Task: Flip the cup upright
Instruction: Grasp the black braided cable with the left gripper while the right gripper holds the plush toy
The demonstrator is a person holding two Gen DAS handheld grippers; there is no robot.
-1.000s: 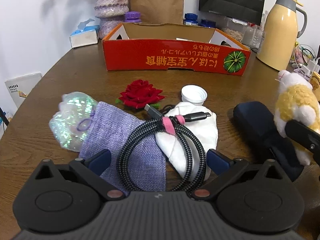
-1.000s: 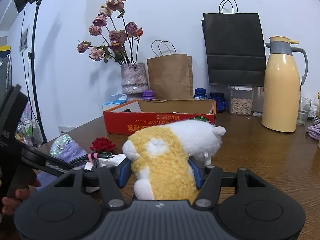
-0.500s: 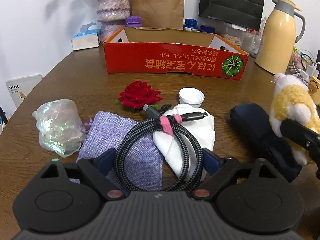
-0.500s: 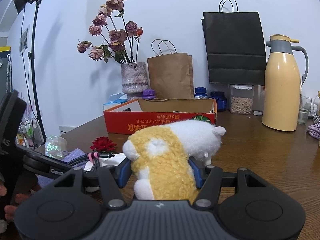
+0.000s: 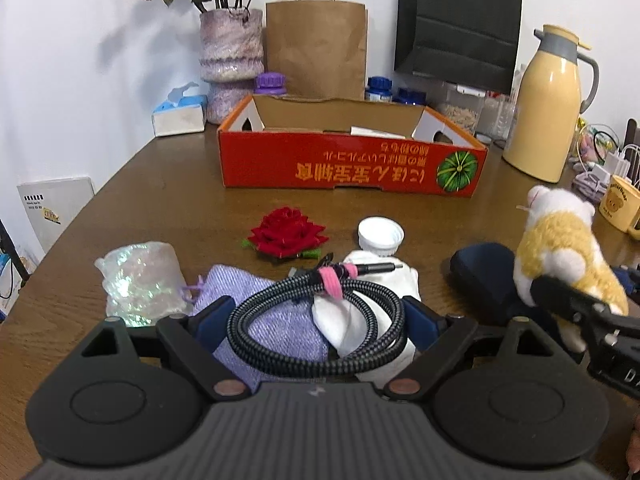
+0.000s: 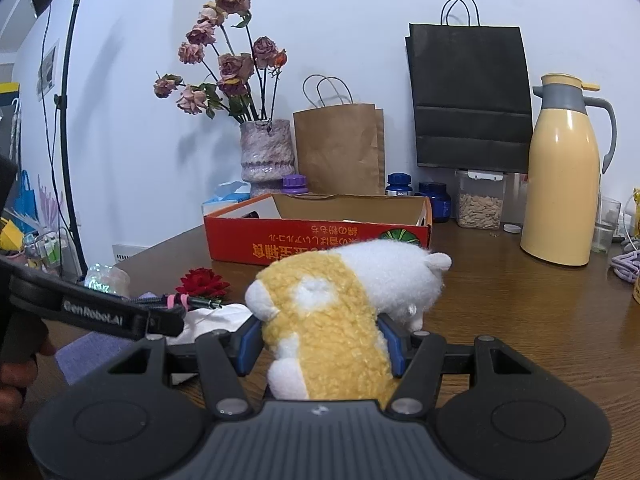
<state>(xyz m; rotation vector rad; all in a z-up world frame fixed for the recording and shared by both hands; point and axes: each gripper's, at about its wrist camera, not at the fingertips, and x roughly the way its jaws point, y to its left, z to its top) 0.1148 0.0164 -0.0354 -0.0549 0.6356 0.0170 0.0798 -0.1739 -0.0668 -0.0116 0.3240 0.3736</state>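
The iridescent crinkled plastic cup (image 5: 138,282) stands on one end at the table's left, beside a lilac pouch (image 5: 272,320); I cannot tell which end is up. It also shows small in the right wrist view, as the cup (image 6: 106,278). My left gripper (image 5: 316,312) is to the cup's right and not touching it. Its fingers are apart on either side of a coiled black cable (image 5: 316,336), close to the coil's sides. My right gripper (image 6: 320,344) is shut on a yellow and white plush toy (image 6: 328,308), held above the table at the right.
A red cardboard box (image 5: 352,168) stands behind a red fabric rose (image 5: 286,232), a white cap (image 5: 380,234) and a white cloth (image 5: 360,320). A dark blue case (image 5: 480,272), a yellow mug (image 5: 620,208), a yellow thermos (image 5: 548,108) and a vase (image 5: 232,60) stand around.
The cup, blurred and tilted a second ago, has settled on one end. My left gripper's fingers have come closer together around the coil and its view has tilted up. The right gripper has stayed still.
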